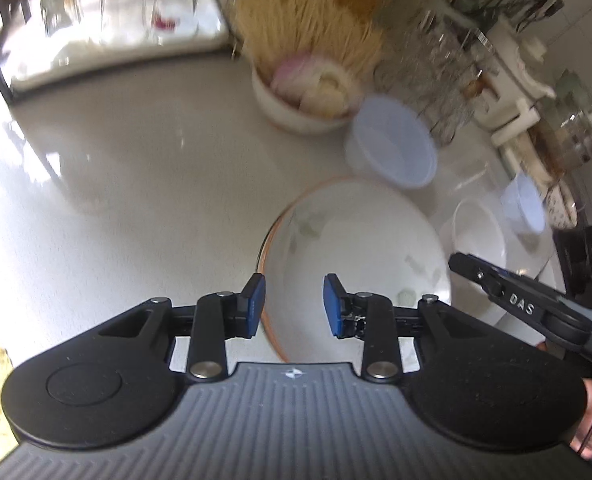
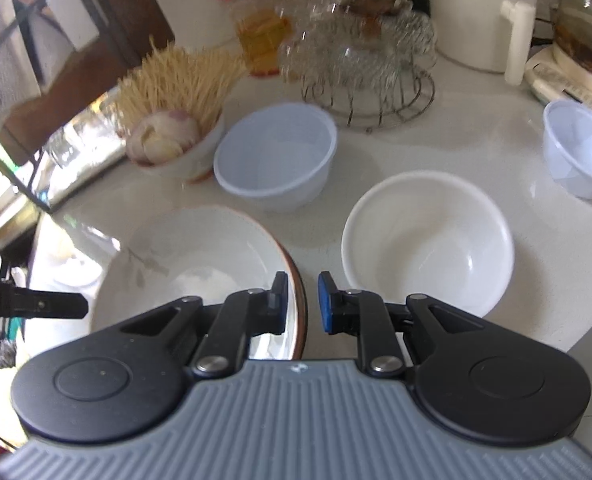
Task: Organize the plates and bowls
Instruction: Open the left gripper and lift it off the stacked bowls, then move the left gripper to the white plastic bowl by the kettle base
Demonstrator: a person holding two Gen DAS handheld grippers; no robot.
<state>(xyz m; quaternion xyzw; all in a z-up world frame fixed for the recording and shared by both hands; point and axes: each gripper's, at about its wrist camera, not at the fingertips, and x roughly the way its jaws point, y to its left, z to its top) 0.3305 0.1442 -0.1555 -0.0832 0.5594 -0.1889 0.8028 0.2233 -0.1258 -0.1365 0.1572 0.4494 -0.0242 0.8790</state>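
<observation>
A wide white plate (image 1: 355, 248) with a brown rim lies on the pale counter (image 1: 136, 184). My left gripper (image 1: 294, 304) hovers open over the plate's left rim, and its blue pads touch nothing. The same plate (image 2: 184, 256) fills the lower left of the right wrist view. My right gripper (image 2: 302, 304) is shut on its right rim, which runs between the two pads. A white bowl (image 2: 427, 240) stands just right of the plate. A translucent bluish bowl (image 2: 276, 156) sits behind it, and a second one (image 2: 579, 148) at the far right.
A bowl of garlic and toothpicks (image 2: 176, 140) stands at the back left. Behind the bowls are a wire basket (image 2: 367, 60), an oil bottle (image 2: 256, 24) and a white pot (image 2: 479, 12). Bare counter shows left of the plate in the left wrist view.
</observation>
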